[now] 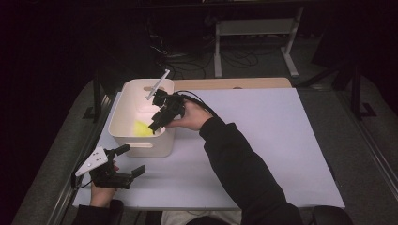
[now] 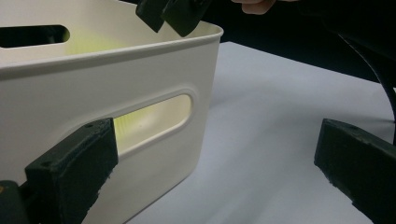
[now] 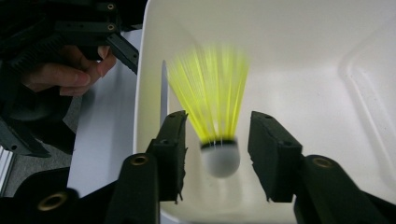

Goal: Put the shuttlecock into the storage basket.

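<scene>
Shuttlecock (image 3: 215, 121), yellow feathered skirt with white cork base, blurred in the right gripper view. It lies between the two black jaws of the right gripper (image 3: 217, 156), with a gap visible on each side, so the jaws stand apart and do not clamp it; whether it rests on the bin floor or is in the air cannot be told. In the high view it shows as a yellow patch (image 1: 143, 128) inside the bin, toward the near wall.

Bin (image 1: 123, 123), white plastic, rectangular, rounded corners, slot handles cut in its walls. It stands on the left part of the table (image 1: 263, 140), a white surface. In the left gripper view its near wall (image 2: 93, 102) and one slot handle show close up, with yellow-tinted light inside.

Right gripper (image 1: 159, 119), held over the bin's right rim by the right hand (image 1: 190, 117), pointing down into the bin; dark sleeve behind.

Left gripper (image 1: 129, 161), held by the left hand (image 1: 101, 192) at the table's near left edge, just beside the bin's near wall, jaws spread wide with nothing between them. A grey three-cornered plate sits on top.
</scene>
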Demonstrator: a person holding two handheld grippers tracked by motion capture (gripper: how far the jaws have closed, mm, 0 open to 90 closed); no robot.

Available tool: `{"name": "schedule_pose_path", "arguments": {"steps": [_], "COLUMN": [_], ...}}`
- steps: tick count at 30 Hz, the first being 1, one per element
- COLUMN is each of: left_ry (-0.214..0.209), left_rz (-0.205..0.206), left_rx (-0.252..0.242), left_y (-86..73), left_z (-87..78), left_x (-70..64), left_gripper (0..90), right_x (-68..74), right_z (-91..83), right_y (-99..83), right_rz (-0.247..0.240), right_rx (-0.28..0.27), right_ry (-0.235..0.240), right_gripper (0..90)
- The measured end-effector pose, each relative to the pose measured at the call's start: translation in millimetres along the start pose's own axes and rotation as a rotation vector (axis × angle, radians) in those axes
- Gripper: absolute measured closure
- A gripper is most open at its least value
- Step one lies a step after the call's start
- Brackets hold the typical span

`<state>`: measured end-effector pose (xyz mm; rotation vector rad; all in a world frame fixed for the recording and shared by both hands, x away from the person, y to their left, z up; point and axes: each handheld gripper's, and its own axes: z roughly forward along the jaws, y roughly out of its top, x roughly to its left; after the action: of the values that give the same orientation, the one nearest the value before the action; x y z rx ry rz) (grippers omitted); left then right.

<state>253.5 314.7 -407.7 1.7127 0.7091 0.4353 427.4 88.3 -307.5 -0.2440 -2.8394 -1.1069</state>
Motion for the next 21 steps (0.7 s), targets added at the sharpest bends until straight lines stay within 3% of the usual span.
{"name": "schedule_pose_path", "arguments": {"steps": [3,11,21], "left_ry": [0.0,0.001,-0.001], "left_rz": [0.0,0.003,0.002], "left_rx": [0.001,0.002,-0.002], "left_y": [0.0,-0.2,-0.1], "left_z": [0.1,-0.3,-0.4], "left_x": [0.0,-0.2,-0.4], "left_gripper": [0.0,0.0,0.0], "right_x": [0.3,0.8,3.0], "right_z": [-4.3,-13.3,-30.4], "right_y": [0.2,-0.9,-6.4], "right_rz": [0.006,0.029,0.034], "right_rx": [-0.011,-0.009,-0.059], "right_ry": [-0.006,-0.047,-0.067], "right_gripper": [46.6,19.7,4.8]}}
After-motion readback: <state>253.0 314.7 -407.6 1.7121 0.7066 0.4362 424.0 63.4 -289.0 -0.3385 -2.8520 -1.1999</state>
